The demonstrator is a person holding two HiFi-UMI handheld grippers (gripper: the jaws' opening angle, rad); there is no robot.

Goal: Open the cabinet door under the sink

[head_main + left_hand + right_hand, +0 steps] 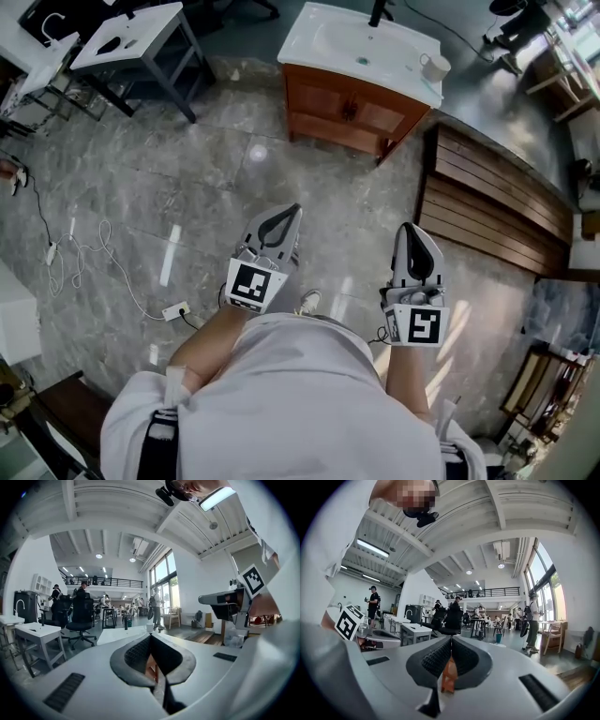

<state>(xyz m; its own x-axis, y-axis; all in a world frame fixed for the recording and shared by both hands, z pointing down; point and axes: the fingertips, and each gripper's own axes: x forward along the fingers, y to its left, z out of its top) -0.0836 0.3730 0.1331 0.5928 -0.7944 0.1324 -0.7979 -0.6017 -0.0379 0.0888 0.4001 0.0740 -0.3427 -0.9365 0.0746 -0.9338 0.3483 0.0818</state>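
— Bright or dim?
— Bright. Daylit through tall windows (164, 578) (washed nearly white in both gripper views), plus a strip lamp (216, 498) glowing overhead.
— Any glare?
— Yes: white streaks and one round spot on the polished floor (141, 206). Soft, faint shadows only.
— Sharp?
— Sharp mid-frame, softer up close. Strongly bent at the edges, fisheye fashion, with black corners ringing both gripper views.

Through the middle of the frame the floor (309, 187) lies open right up to the cabinet (349, 112) at top centre. A slatted wooden platform (487, 202) closes off the right, just beside the cabinet's corner. Loose cables (101, 251) trail across the left, and a desk (150, 28) stands at upper left.
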